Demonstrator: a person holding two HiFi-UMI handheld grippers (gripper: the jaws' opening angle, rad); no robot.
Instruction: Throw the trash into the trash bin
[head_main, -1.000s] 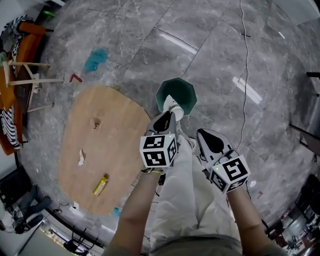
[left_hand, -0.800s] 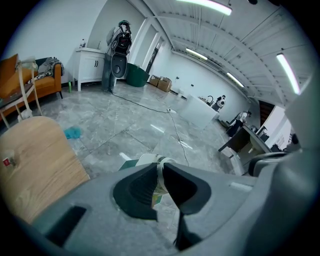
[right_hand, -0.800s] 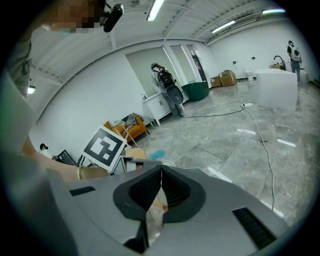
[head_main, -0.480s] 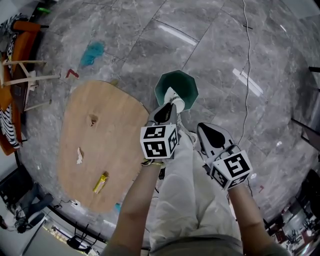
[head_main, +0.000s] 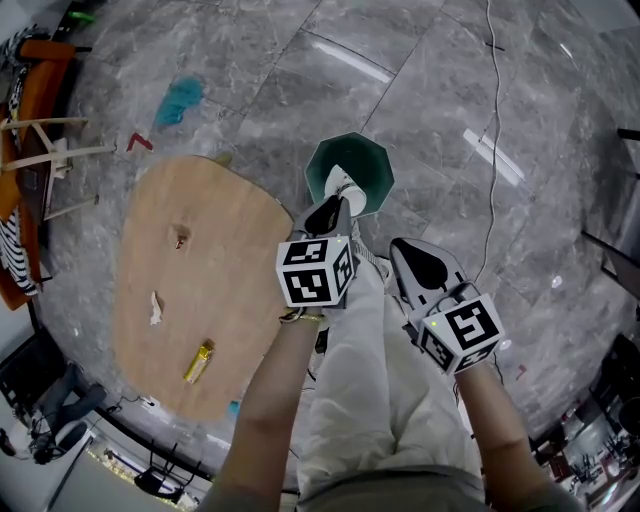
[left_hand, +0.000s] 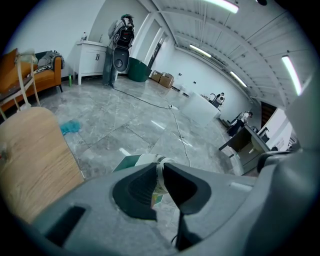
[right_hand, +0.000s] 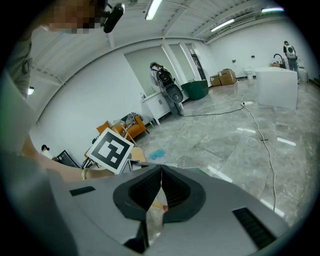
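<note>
White crumpled paper trash (head_main: 347, 186) sits upper centre of the head view, right over the dark green octagonal plastic bin (head_main: 378, 172), pinched in the left gripper (head_main: 335, 208). Lower right, the right gripper (right_hand: 161, 172) is pressed together on a thin clear wrapper (right_hand: 151, 212).
</note>
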